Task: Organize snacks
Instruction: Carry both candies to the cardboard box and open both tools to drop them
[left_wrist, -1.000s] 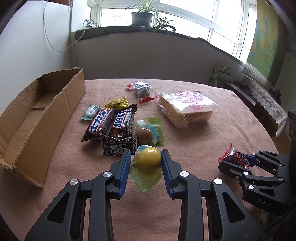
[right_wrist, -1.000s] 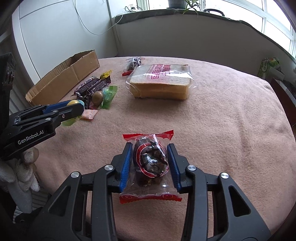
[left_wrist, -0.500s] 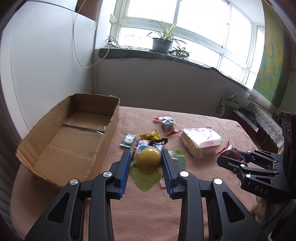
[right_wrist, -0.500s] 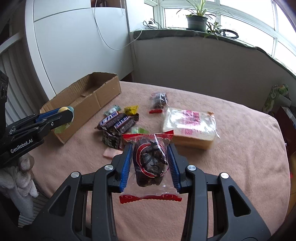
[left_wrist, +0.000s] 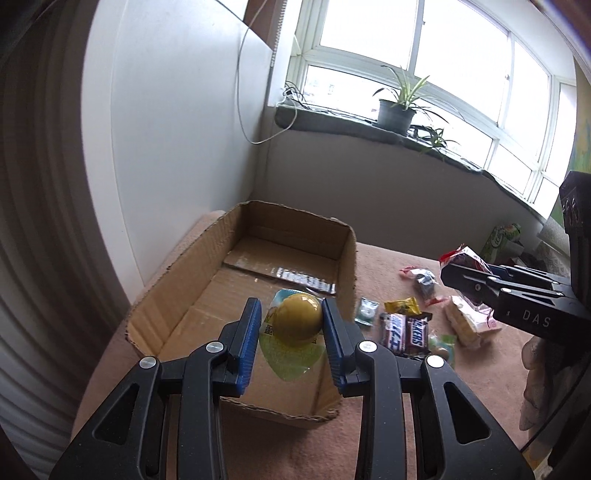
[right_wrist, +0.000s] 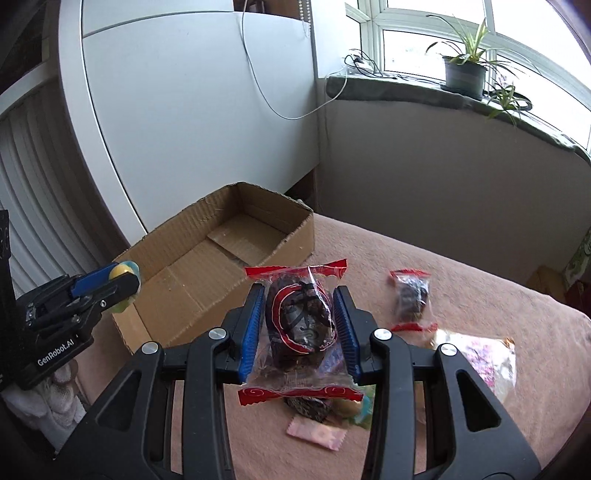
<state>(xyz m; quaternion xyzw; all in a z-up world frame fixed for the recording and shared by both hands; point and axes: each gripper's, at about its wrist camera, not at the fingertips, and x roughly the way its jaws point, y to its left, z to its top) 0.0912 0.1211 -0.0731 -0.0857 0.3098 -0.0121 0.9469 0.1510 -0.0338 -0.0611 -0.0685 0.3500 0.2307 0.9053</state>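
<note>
- Left gripper (left_wrist: 291, 328), black frame with blue pads, is clamped on a yellow ball-shaped snack in a clear green-edged wrapper (left_wrist: 295, 325); pads press both sides of the ball.
- That snack hangs in the air over the near end of the open brown cardboard box (left_wrist: 207, 280), above the box floor, not touching it.
- Box floor shows a strip of clear tape and a folded flap; no snack lies inside as far as visible.
- Right gripper (right_wrist: 300, 325), same black and blue build, grips a dark lumpy snack in a clear wrapper with red ends (right_wrist: 301, 325); pads squeeze it from both sides, wrapper ends stick out above and below.
- This snack is held above the desk covered with a pink cloth (right_wrist: 461, 295), just right of the box's long wall.
- In the right wrist view the left gripper shows at far left, over the box's near corner.
- On the desk right of the box: a second dark red-ended packet (right_wrist: 412, 295), a bagged loaf of sliced bread (left_wrist: 465, 325), two dark chocolate bars side by side (left_wrist: 406, 332), a small yellow wrapped candy (left_wrist: 402, 305), a small pale green packet (left_wrist: 365, 311).
- Those lie close together, touching in places.
- A pink wrapper (right_wrist: 316, 434) lies under the right gripper, partly hidden.
- Windowsill behind carries a potted green plant (left_wrist: 397, 110).
</note>
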